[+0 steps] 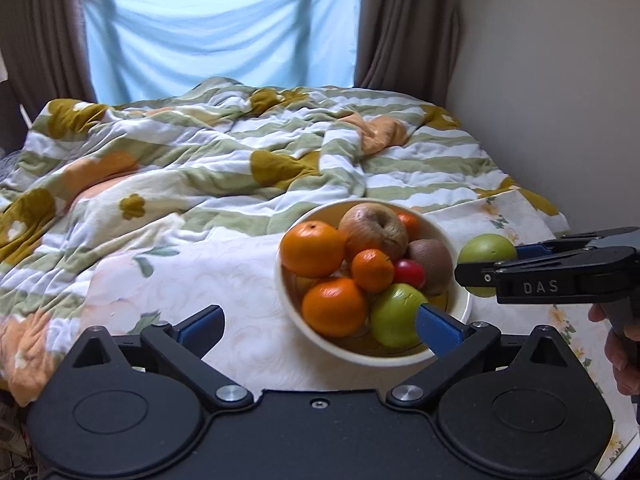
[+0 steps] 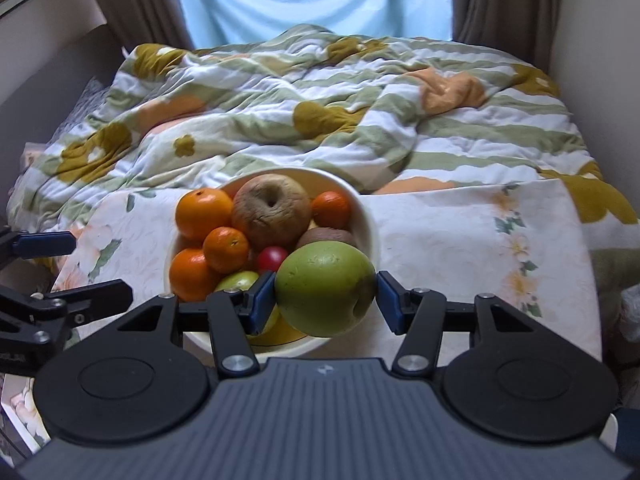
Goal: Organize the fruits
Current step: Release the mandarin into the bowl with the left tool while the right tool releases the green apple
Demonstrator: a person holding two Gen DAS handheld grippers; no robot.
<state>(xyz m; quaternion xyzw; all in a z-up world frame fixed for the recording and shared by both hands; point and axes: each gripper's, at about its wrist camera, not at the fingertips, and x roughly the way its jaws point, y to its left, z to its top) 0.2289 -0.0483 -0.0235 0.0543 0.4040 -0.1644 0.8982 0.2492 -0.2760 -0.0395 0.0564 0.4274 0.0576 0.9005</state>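
Observation:
A cream bowl (image 1: pixel 460 240) (image 2: pixel 370 216) on a floral cloth holds several fruits: oranges (image 1: pixel 313 249), a wrinkled brown apple (image 1: pixel 374 230) (image 2: pixel 272 212), a kiwi (image 1: pixel 432 260), a small red fruit (image 1: pixel 410 273) and a green apple (image 1: pixel 394 316). My right gripper (image 2: pixel 326 296) (image 1: pixel 480 270) is shut on another green apple (image 2: pixel 326 288) (image 1: pixel 486 250), held just right of the bowl's rim. My left gripper (image 1: pixel 320 324) is open and empty, its right finger over the bowl's near edge; it also shows in the right wrist view (image 2: pixel 80 264).
The floral cloth (image 1: pixel 224 280) (image 2: pixel 472 248) covers a flat surface in front of a rumpled striped quilt (image 1: pixel 200 152) (image 2: pixel 320 112). A wall (image 1: pixel 560 80) runs along the right. Brown curtains and a blue sheet (image 1: pixel 220 36) hang behind.

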